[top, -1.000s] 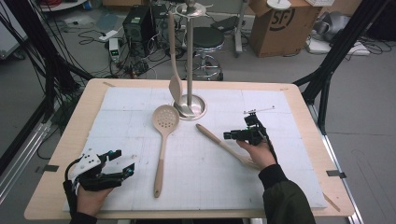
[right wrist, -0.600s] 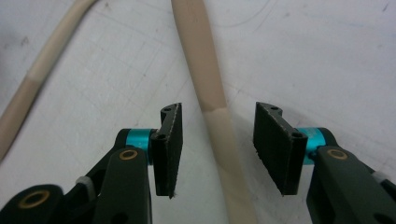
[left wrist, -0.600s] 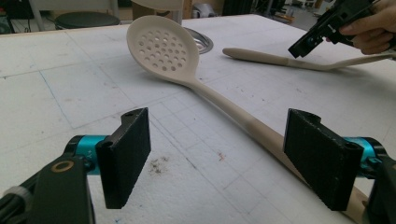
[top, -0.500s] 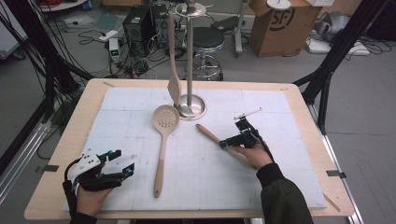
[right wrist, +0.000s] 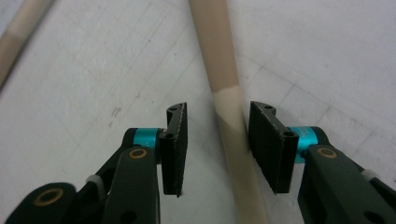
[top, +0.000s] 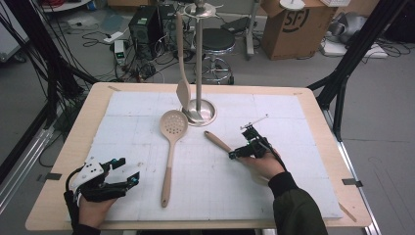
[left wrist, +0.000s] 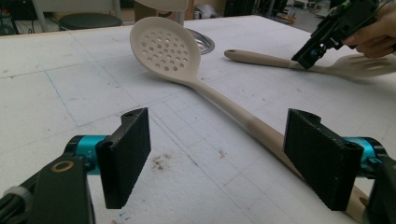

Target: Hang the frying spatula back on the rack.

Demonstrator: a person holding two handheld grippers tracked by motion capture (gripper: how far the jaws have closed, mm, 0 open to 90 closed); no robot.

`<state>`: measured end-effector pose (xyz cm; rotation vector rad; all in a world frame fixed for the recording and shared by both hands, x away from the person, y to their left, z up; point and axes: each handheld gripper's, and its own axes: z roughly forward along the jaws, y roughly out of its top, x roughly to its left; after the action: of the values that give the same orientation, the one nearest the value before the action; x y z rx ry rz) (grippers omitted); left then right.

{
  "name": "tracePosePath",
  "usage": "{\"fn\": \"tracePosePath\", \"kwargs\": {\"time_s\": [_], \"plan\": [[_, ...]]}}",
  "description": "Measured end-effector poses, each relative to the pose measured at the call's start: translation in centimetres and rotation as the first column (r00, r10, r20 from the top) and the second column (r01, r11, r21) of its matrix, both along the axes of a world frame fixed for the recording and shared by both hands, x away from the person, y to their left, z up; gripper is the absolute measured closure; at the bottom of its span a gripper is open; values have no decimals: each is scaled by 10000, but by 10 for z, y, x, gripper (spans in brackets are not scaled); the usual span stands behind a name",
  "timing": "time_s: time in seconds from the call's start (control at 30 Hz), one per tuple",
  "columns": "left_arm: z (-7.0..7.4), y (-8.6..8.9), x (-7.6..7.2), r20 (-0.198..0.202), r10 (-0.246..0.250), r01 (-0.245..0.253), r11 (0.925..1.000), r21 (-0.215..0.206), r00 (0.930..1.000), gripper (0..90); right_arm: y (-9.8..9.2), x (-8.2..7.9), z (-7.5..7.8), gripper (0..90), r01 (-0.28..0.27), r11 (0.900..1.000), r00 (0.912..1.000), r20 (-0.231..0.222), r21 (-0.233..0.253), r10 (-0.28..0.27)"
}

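Observation:
A beige slotted spoon (top: 171,142) lies mid-mat with its bowl toward the stand; in the left gripper view the spoon (left wrist: 170,51) runs its handle down past the right jaw. A beige turner (top: 218,142) lies to its right. My right gripper (top: 234,155) is down over the turner's handle (right wrist: 224,70). The right gripper (right wrist: 218,112) is open, a jaw on each side of the handle and the right jaw close against it. Near the front left corner, my left gripper (top: 128,170) rests wide open with nothing between its jaws (left wrist: 219,135).
A metal stand (top: 199,110) rises at the back centre of the white foam mat (top: 303,186), with another beige utensil (top: 182,73) hanging from it. Beyond the table's far edge are a stool, cables and boxes. A second beige handle (right wrist: 18,37) crosses the right gripper view's top left corner.
My right gripper has moved left and toward the person, coming down along the turner's handle. The left gripper and the spoon have stayed put.

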<state>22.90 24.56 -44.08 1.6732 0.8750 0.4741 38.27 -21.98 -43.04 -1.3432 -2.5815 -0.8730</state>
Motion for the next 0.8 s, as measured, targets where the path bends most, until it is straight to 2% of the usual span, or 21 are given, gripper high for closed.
{"fn": "tracePosePath", "kwargs": {"time_s": [0.07,0.13,0.27,0.4,0.47,0.57,0.67,0.8], "plan": [[0,0,-1,-1,9,-9,10000,-17,10000,239,1,-4,2,578,-141,9996,9999,-16,-247,141],[0,0,-1,7,16,-16,10000,16,10000,239,2,-7,2,578,-377,9980,9990,223,-501,389],[0,-1,-2,-1,-10,10,10000,36,10000,239,6,-11,3,589,-430,9947,9980,431,-931,472],[1,-2,-2,-6,-28,28,10000,54,10000,239,13,-13,5,618,-437,9868,9965,632,-1562,541],[1,-3,-2,9,-42,41,10000,72,10000,239,18,-14,6,653,-565,9773,9937,830,-2043,748],[1,-4,-2,22,-67,67,9999,85,10000,239,26,-16,7,663,-755,9565,9895,973,-2819,1068],[1,-4,-2,3,-83,83,9999,84,10000,240,32,-15,8,664,-890,9407,9873,957,-3275,1268],[0,-5,-2,-15,-87,88,9999,98,10000,240,38,-13,10,674,-950,9260,9888,727,-3653,1301]]}}
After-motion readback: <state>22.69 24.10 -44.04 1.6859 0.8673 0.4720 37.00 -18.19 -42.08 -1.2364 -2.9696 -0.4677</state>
